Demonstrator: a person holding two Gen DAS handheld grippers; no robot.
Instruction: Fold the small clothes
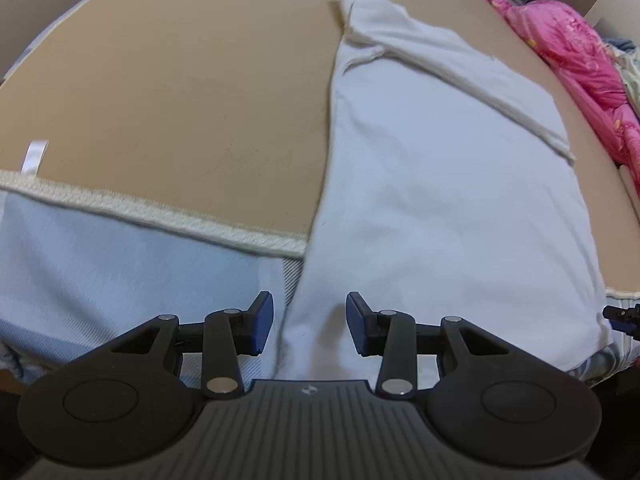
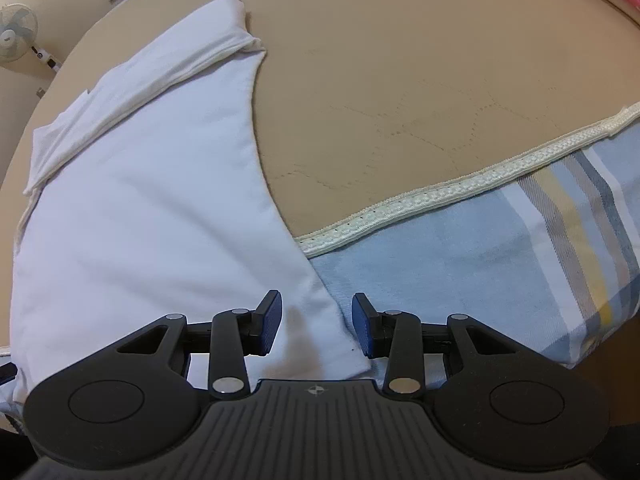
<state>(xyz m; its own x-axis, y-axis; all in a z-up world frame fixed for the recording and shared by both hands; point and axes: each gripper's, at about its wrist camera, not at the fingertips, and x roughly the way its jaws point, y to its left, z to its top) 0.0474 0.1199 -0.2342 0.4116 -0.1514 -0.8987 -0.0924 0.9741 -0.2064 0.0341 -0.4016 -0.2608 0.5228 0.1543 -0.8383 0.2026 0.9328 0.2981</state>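
Left claw (image 1: 309, 322): blue pads spread wide, holding nothing, poised over the near left corner of the white cotton garment (image 1: 440, 184). Cloth lies between the pads but is not pinched.

Right claw (image 2: 317, 324): likewise wide and empty, set over the near right corner of the same white cotton garment (image 2: 140, 208); the hem edge passes between its pads.

Garment: lies flat and lengthwise on the tan quilted mattress pad with cream braided trim (image 1: 168, 92), its near end draped over the trim onto the pale blue plaid bedsheet (image 2: 500, 248). Sleeves or side panels appear already turned in along the far end, giving a long narrow shape.

Surroundings: pink floral quilt (image 1: 576, 52) bunched beside the pad, well apart from the work; white standing fan (image 2: 16, 32) in the background.

Step in hand, as judged: gripping both near corners for the lengthwise fold toward the collar end.

Handling notes: lower each claw until the lower pad slides under all layers, not the top ply alone. Close both together. Avoid catching the bedsheet beneath. Lift evenly, keep the hem taut between the claws, and carry it straight so edges align.
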